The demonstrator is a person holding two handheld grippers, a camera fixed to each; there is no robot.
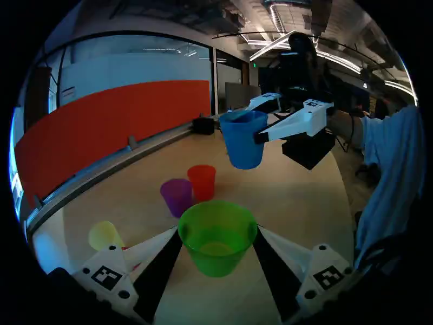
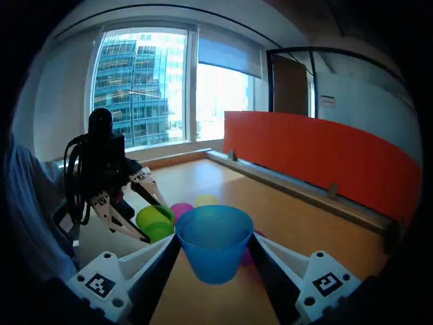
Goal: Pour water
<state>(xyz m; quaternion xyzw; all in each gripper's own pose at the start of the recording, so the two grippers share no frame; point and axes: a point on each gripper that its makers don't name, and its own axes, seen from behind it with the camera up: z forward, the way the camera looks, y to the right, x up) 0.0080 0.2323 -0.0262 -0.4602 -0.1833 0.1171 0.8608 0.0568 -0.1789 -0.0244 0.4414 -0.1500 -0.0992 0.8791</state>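
Table (image 1: 303, 206): pale wood, carrying every cup.
Panel (image 1: 108, 124): orange, along the table's far edge at 10 o'clock in the left gripper view.
Sleeve (image 1: 395, 162): light blue, at 3 o'clock in that view – the arm behind the right gripper.
Left gripper (image 1: 217, 234): both fingers clamped on the sides of the green cup (image 1: 216, 259), just under its rim.
Right gripper (image 2: 215, 236): both fingers grasping the blue cup (image 2: 214, 260) the same way.
Green cup: low and close, at 6 o'clock in the left gripper view; whether it rests on the table I cannot tell.
Blue cup: in the air above the table, at 1 o'clock from the green cup and well apart from it.
Spare cups: purple (image 1: 176, 196) and red (image 1: 202, 181) side by side at 11 o'clock beyond the green cup, yellow (image 1: 104, 234) at 9 o'clock.
Progress: both cups are gripped and the blue one is lifted, so the pickup looks done. Probably left: bring the blue rim over the green mouth and tip it.
Axis: the blue cup's long axis is near vertical, mouth to 12 o'clock – no pouring tilt. Water inside cannot be made out.
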